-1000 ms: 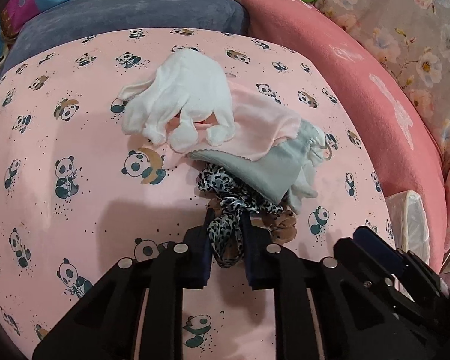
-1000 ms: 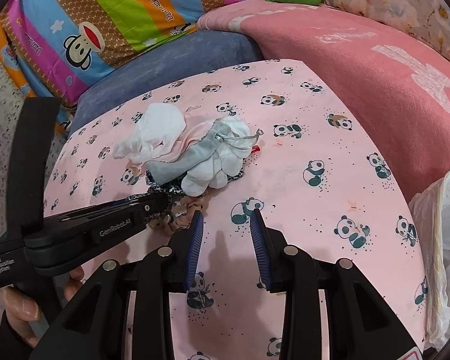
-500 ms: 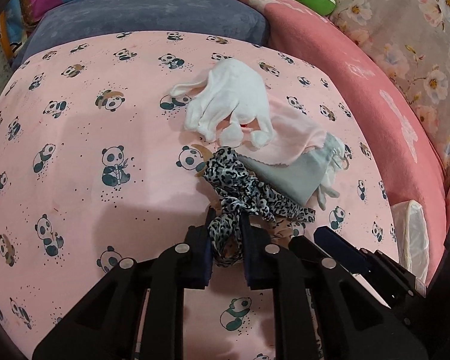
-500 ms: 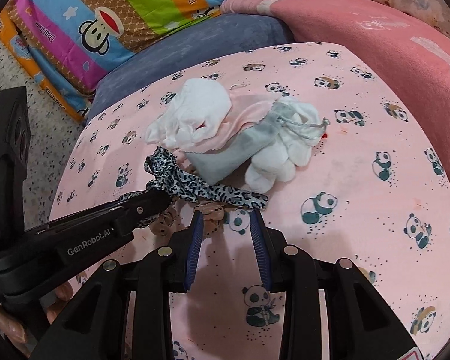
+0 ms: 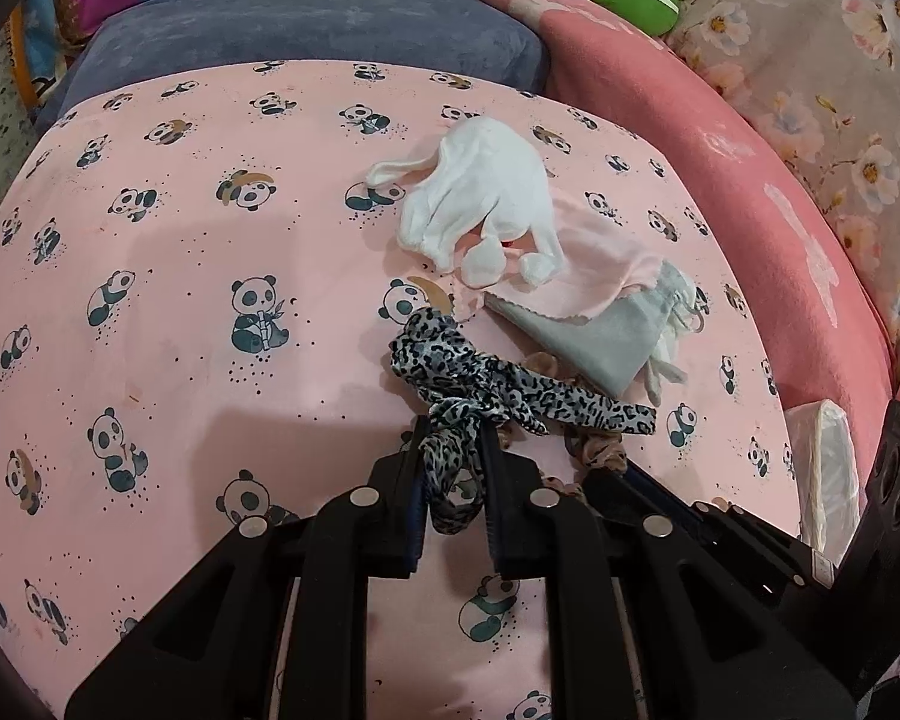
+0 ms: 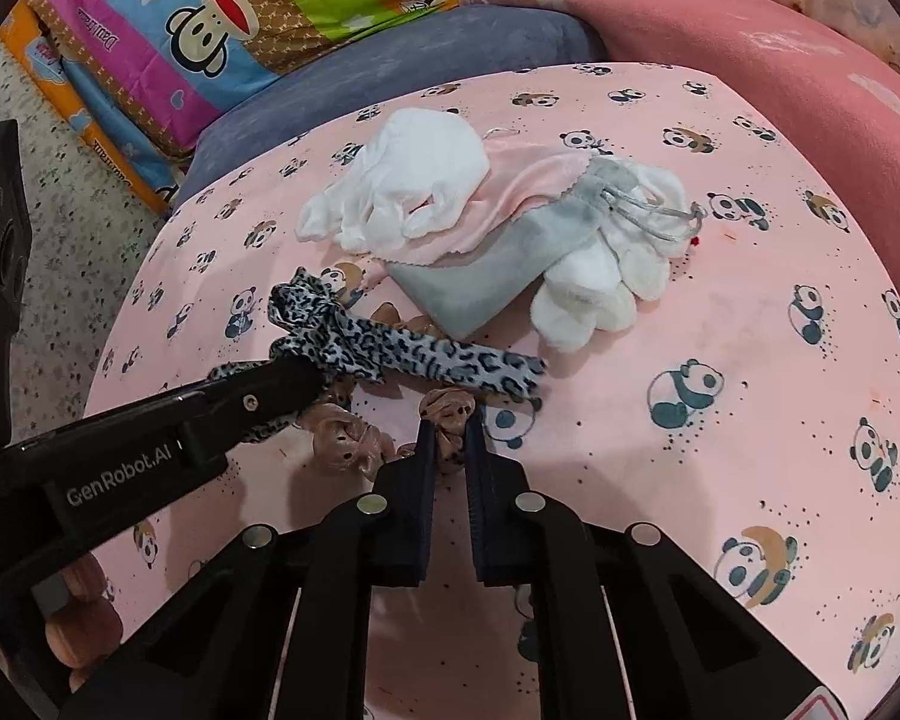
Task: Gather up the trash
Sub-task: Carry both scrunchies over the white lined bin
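a soft corner around the panda sheet

we see a pink panda-print sheet (image 6: 720,420) spread flat; behind it lies a grey-blue cushion (image 6: 426,60), then a striped cartoon-monkey quilt (image 6: 222,30). right of the sheet rises a pink blanket (image 5: 720,138), with floral fabric (image 5: 840,90) beyond. left of it shows speckled floor (image 6: 72,180).

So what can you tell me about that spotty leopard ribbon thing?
The leopard-print scrunchie is a soft, shiny-looking fabric band, grey-blue with black spots. It has a bunched, knotted part and a long flat tail stretching to the right across the panda-print sheet. The left gripper is shut on its near end, which hangs between the fingers. The tail lies over a brown scrunchie and reaches close to the grey pouch. The right gripper is pinching the brown scrunchie.
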The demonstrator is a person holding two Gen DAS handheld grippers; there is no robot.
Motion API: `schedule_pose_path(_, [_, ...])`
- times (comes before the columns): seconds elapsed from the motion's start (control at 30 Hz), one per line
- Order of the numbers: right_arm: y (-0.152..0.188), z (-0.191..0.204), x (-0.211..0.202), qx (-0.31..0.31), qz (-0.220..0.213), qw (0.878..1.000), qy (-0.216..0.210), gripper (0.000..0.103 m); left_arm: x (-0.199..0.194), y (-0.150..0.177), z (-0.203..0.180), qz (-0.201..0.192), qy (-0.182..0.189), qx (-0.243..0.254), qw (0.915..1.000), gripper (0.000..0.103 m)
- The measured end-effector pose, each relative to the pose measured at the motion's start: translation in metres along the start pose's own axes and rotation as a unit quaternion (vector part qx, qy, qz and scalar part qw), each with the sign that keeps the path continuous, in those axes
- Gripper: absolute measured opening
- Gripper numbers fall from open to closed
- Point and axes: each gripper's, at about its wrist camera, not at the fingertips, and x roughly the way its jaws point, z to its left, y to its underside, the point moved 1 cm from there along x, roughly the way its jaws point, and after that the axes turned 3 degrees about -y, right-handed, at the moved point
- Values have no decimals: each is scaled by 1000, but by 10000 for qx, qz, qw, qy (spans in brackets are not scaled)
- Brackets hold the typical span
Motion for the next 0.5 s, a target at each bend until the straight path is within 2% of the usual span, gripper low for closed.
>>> schedule_pose_path(0.23, [12, -28, -36, 290, -238, 9992, 104, 8, -11, 7, -17, -72, 29, 119, 9999, 15])
schedule_pose_path(0.5, [22, -56, -93, 392, -652, 9964, 382, 8, -29, 15, -60, -226, 124, 521, 9983, 15])
